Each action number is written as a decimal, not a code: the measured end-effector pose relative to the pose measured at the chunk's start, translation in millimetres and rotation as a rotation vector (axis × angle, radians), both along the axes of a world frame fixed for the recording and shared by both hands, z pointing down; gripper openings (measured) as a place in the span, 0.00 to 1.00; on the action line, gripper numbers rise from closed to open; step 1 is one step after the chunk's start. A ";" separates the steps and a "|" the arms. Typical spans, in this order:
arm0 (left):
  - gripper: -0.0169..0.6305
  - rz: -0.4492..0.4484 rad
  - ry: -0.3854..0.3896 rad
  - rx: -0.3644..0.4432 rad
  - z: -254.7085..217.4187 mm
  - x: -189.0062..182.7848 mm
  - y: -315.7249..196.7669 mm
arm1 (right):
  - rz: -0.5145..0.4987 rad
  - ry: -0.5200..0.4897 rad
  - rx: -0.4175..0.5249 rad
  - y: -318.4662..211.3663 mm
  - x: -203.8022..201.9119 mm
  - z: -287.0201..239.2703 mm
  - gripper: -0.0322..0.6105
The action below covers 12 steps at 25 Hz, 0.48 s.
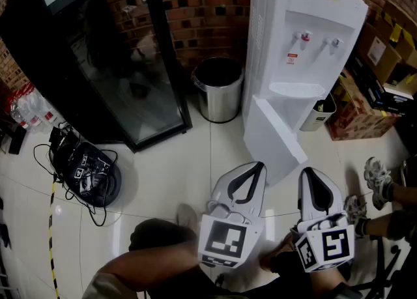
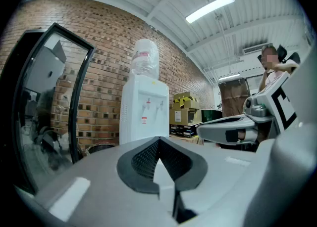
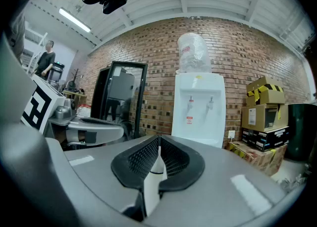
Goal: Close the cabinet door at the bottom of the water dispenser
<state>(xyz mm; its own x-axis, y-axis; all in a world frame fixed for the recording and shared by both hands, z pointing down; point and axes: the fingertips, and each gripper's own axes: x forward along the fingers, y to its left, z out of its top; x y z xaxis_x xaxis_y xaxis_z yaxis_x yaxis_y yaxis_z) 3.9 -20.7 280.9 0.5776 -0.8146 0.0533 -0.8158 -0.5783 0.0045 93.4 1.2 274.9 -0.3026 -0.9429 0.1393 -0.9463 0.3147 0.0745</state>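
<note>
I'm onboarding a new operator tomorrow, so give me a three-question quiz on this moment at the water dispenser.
1. True or false: the cabinet door at the bottom of the water dispenser is already shut.
2. In the head view, what stands just left of the dispenser? A) a metal bin B) a chair C) a ladder
3. Fill in: the left gripper and the right gripper both have jaws ____, holding nothing.
Key: 1 false; 2 A; 3 shut.

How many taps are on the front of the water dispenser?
2. Both sit in the recess on the front of the water dispenser: the red-topped tap on the left and the pale tap to its right. None looks hidden.
</note>
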 end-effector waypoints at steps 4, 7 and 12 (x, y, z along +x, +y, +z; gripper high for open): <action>0.03 -0.012 0.008 -0.007 1.8 3.0 -7.5 | 0.009 0.023 -0.007 -7.4 6.7 3.8 0.08; 0.03 -0.023 0.004 -0.013 4.0 4.0 -16.3 | 0.012 0.046 -0.026 -18.1 12.1 9.3 0.11; 0.03 -0.051 -0.019 -0.014 16.2 7.2 -38.9 | 0.021 0.091 -0.060 -44.3 22.8 27.5 0.16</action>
<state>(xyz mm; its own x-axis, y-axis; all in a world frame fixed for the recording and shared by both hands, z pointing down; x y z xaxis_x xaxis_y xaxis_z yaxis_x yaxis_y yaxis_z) 11.1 -59.6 297.2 0.5343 -0.8419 0.0754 -0.8442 -0.5360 -0.0030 116.2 -43.0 302.4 -0.2659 -0.9380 0.2222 -0.9430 0.3010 0.1423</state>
